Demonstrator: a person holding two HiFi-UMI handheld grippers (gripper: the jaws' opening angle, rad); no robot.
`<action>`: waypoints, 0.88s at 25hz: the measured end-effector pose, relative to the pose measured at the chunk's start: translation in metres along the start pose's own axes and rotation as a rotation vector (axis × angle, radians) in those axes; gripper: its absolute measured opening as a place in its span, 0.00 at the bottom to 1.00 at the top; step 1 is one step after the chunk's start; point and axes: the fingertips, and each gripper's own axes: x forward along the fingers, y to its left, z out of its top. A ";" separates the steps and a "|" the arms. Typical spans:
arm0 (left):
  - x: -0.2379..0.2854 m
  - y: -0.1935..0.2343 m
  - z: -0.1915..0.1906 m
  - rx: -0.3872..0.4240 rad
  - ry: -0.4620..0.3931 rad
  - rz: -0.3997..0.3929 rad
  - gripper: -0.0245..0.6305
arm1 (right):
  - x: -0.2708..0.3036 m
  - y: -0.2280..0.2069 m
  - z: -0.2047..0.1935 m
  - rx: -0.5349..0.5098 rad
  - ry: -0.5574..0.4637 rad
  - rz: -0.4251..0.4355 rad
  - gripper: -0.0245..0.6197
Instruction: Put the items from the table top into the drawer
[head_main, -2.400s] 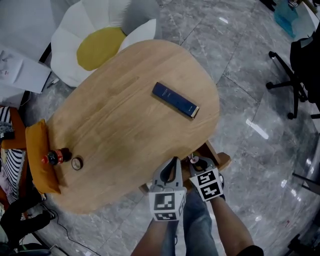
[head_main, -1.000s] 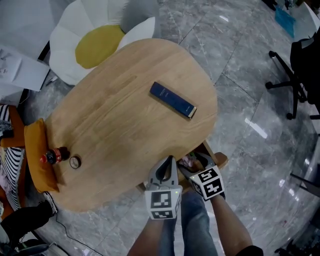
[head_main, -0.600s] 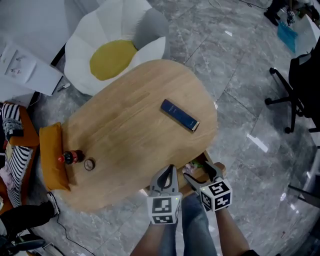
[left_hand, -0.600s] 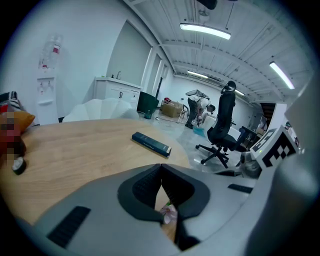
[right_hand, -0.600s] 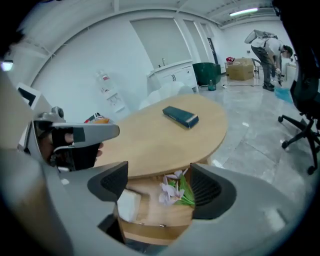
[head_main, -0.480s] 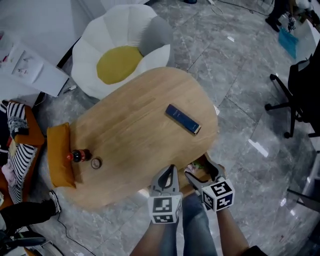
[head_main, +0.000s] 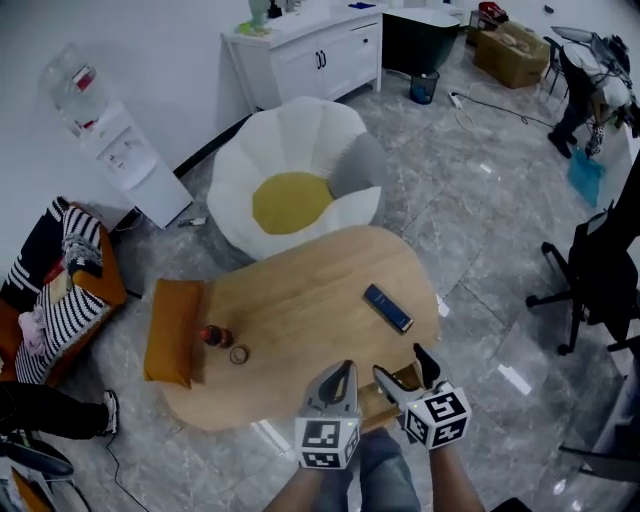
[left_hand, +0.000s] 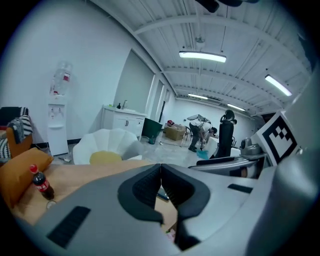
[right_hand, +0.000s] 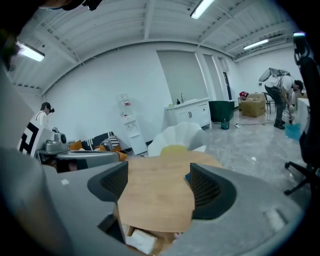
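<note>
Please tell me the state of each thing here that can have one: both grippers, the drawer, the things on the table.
left gripper: shut, fingers together, empty.
right gripper: open, fingers have just been opening, nothing between them.
drawer: pulled open, things inside.
cola bottle: upright on the table, cap on.
blue book: closed, lying flat on the table.
tape roll: lying flat beside the cola bottle.

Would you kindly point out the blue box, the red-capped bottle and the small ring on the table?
blue box (head_main: 388, 308), head view, middle of its top face.
red-capped bottle (head_main: 216, 337), head view, its dark body.
small ring (head_main: 233, 354), head view, its rim.
</note>
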 end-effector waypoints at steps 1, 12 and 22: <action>-0.008 0.002 0.012 -0.005 -0.016 0.007 0.05 | -0.004 0.007 0.012 -0.013 -0.010 0.004 0.62; -0.094 0.002 0.138 0.074 -0.225 0.030 0.05 | -0.046 0.081 0.126 -0.170 -0.180 0.022 0.62; -0.181 -0.007 0.201 0.140 -0.420 0.030 0.05 | -0.093 0.154 0.186 -0.258 -0.320 0.113 0.62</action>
